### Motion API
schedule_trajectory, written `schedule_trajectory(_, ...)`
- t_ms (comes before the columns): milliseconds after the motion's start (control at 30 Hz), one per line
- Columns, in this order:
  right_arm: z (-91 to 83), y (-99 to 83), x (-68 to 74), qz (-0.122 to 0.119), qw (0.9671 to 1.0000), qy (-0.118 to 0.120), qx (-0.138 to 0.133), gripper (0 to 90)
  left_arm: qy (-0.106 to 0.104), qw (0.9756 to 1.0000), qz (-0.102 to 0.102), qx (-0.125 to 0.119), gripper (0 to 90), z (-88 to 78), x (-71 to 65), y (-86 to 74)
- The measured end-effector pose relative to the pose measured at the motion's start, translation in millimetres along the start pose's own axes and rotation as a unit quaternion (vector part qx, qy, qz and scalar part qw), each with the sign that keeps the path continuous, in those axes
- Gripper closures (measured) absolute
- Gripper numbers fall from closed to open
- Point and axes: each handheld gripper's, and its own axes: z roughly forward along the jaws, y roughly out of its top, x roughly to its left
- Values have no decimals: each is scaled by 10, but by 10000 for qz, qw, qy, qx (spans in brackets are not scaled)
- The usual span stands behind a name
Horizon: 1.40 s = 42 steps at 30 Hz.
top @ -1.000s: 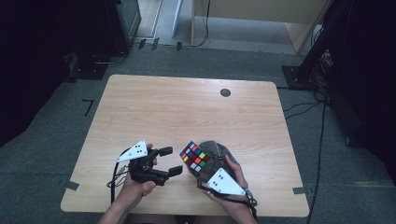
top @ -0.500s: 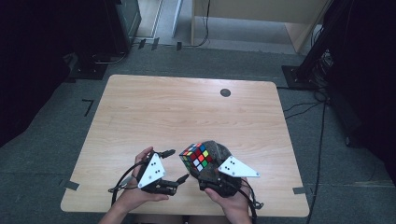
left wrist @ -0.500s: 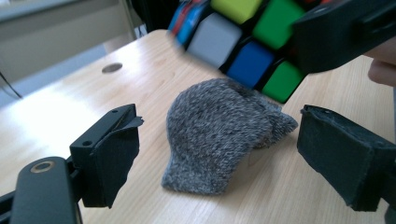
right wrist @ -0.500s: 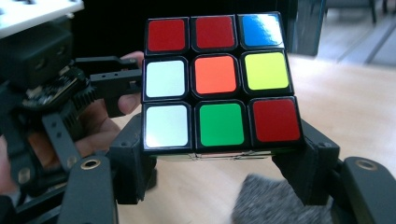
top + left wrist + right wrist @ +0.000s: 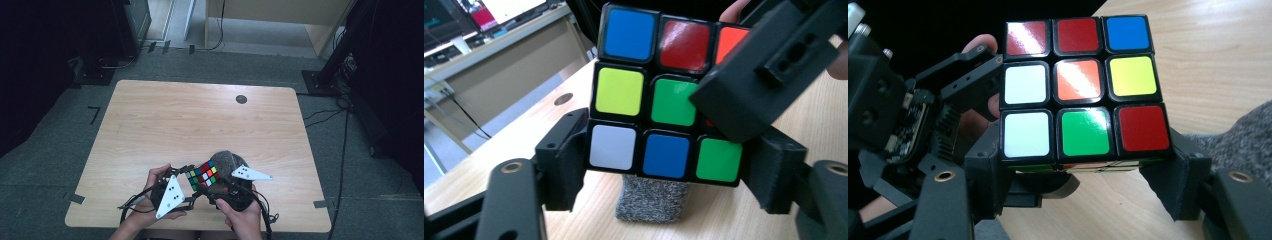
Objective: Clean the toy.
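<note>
In the high view, the left gripper [image 5: 192, 176], which lay apart from the Rubik's cube [image 5: 203, 175] a second ago with its jaws spread, has come in beside the cube, and its jaws have just been closing with the cube between them. The right gripper [image 5: 212, 189] holds the cube as before, raised above the near edge of the surface [image 5: 200, 120], with a grey felt pad [image 5: 225, 162] just behind it. The cube sits tilted, one corner toward the surface's far side; being a cube, it has no long axis. The left gripper view shows the jaws clamped on the bottom layer of the cube [image 5: 659, 95], and the right gripper's jaw across a green sticker. The right gripper view shows the jaws pressed on the cube's [image 5: 1083, 90] lower layer, with the left gripper [image 5: 963, 115] at its left.
</note>
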Motion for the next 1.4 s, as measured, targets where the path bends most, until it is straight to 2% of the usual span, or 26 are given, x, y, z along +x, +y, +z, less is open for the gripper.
schedule_trajectory(100,-1,8,-14,-27,10000,38,8,317,83,9999,69,-2,334,-5,-17,-9)
schedule_trajectory(133,-13,24,-27,-37,9999,129,-39,254,69,10000,37,5,336,-10,-1,-17)
schedule_trajectory(167,-34,52,-42,-28,9997,229,-81,191,63,10000,-38,-11,338,-14,18,-26)
schedule_trajectory(267,-177,150,-98,-128,9988,310,-354,159,89,9985,-537,-31,340,-48,166,-94)
schedule_trajectory(300,-296,195,-163,-299,9972,-10,-684,172,132,9961,-876,23,341,-70,281,-161)
schedule_trajectory(333,-320,193,-205,-483,9950,-389,-783,182,166,9946,-1025,60,341,-78,332,-196)
schedule_trajectory(400,-263,127,-327,-789,9863,-1283,-677,208,164,9906,-1353,66,341,-94,418,-254)
schedule_trajectory(467,-127,31,-455,-805,9857,-1464,-205,276,98,9872,-1589,16,341,-115,474,-284)
schedule_trajectory(500,-44,-19,-488,-944,9830,-1575,53,291,98,9872,-1589,16,341,-115,474,-284)
schedule_trajectory(533,-44,-19,-488,-944,9830,-1575,53,291,83,9858,-1675,-10,341,-119,490,-286)
schedule_trajectory(600,190,-148,-517,-1485,9603,-2328,394,303,13,9836,-1801,-30,342,-111,496,-280)
schedule_trajectory(667,276,-181,-554,-1521,9564,-2432,550,294,-268,9818,-1879,-115,342,-105,509,-292)
schedule_trajectory(700,276,-181,-554,-1521,9564,-2432,550,294,-268,9818,-1879,-115,342,-105,509,-292)
schedule_trajectory(733,354,-219,-633,-1573,9479,-2660,779,293,-389,9806,-1917,-133,342,-97,515,-303)
schedule_trajectory(833,399,-252,-746,-1426,9475,-2686,986,304,-455,9807,-1894,-169,342,-90,526,-319)
schedule_trajectory(867,399,-252,-746,-1426,9475,-2686,986,304,-445,9818,-1835,-210,342,-88,531,-330)
schedule_trajectory(933,410,-260,-777,-1487,9465,-2671,1037,324,-504,9813,-1834,-281,343,-87,548,-345)
schedule_trajectory(1000,434,-279,-805,-1604,9417,-2731,1139,316,-628,9791,-1909,-316,343,-77,573,-356)
schedule_trajectory(1033,441,-288,-822,-1567,9427,-2729,1114,319,-785,9776,-1938,-251,343,-44,585,-357)
schedule_trajectory(1100,438,-300,-852,-1480,9463,-2684,1028,331,-691,9818,-1759,-191,343,-14,565,-353)
schedule_trajectory(1233,424,-319,-880,-1440,9490,-2648,919,345,-644,9815,-1796,-143,343,-1,547,-342)
schedule_trajectory(1267,412,-323,-880,-1439,9478,-2704,887,421,-528,9826,-1777,50,342,-26,544,-315)
schedule_trajectory(1300,412,-323,-880,-1439,9478,-2704,887,421,-528,9826,-1777,50,342,-26,544,-315)
schedule_trajectory(1333,403,-319,-881,-1467,9461,-2751,876,476,-300,9834,-1776,228,342,-50,533,-295)
schedule_trajectory(1367,378,-306,-898,-1449,9455,-2784,866,583,-212,9836,-1780,222,343,-61,530,-297)
schedule_trajectory(1400,378,-306,-898,-1449,9455,-2784,866,583,-272,9823,-1846,176,343,-75,544,-304)
